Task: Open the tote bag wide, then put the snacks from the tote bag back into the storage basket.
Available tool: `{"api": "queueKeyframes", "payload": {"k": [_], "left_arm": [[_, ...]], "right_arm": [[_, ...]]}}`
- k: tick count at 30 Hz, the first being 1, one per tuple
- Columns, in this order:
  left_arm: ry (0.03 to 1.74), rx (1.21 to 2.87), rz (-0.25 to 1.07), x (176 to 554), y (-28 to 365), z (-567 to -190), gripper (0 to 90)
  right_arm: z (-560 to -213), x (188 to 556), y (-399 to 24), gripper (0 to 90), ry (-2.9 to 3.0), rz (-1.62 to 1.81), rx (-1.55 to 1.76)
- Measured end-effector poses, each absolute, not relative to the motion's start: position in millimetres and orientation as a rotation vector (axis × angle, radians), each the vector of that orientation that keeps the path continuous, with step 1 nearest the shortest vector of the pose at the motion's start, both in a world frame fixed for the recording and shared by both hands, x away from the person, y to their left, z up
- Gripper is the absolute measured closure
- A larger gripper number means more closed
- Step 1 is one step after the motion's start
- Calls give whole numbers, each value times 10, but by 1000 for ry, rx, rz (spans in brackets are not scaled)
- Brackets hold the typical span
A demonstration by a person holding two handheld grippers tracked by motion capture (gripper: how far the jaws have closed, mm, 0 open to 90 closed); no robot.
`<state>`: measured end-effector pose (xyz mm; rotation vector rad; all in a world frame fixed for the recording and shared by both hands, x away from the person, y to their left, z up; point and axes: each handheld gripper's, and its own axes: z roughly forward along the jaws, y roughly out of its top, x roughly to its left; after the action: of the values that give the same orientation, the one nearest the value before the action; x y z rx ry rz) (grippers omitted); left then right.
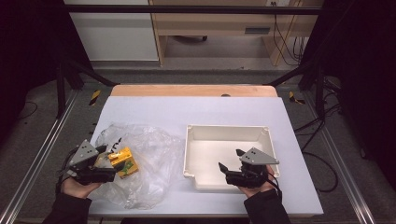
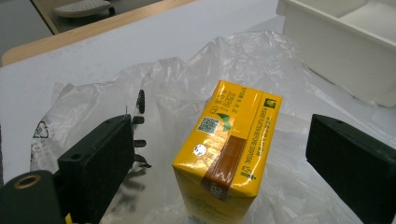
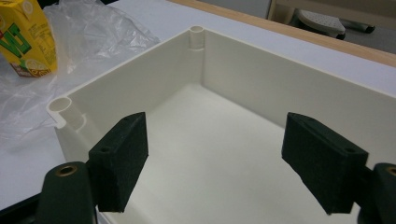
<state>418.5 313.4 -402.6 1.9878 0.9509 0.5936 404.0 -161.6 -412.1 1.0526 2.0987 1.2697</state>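
A yellow drink carton [image 1: 125, 162] [image 2: 229, 149] stands on a crumpled clear plastic bag [image 1: 149, 149] [image 2: 187, 79] at the table's left. My left gripper [image 1: 113, 161] [image 2: 222, 128] is open, one jaw on each side of the carton, with a gap on both sides. A white plastic tray [image 1: 226, 127] [image 3: 261, 70] sits right of centre, with nothing in it. Over its near right part hangs my right gripper [image 1: 230, 159] [image 3: 217, 126], open with nothing between its jaws. In the right gripper view the carton [image 3: 25, 37] and bag [image 3: 93, 28] lie beyond the tray's corner.
The white table top [image 1: 224, 109] ends in a wooden strip [image 1: 194, 90] at the far side. Black frame bars [image 1: 308, 70] rise at both far corners. Cables [image 1: 327, 163] lie on the floor to the right. The tray's corner [image 2: 336, 42] stands just right of the bag.
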Motion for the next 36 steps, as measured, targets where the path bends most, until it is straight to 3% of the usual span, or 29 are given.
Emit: {"api": "queueKeyframes", "payload": {"k": [10,25,36], "left_arm": [[957,2022,545,4286,3175,-4081,108],[917,2083,452,4378,3150,-4200,313],[882,2110,422,4408,3123,-4236,396]], "right_arm": [[-4117,4033,-1640,231,2099,1263,1046],[-4190,4068,-1656,243,2115,1239,1066],[-4204,4075,-1656,245,2119,1230,1062]]}}
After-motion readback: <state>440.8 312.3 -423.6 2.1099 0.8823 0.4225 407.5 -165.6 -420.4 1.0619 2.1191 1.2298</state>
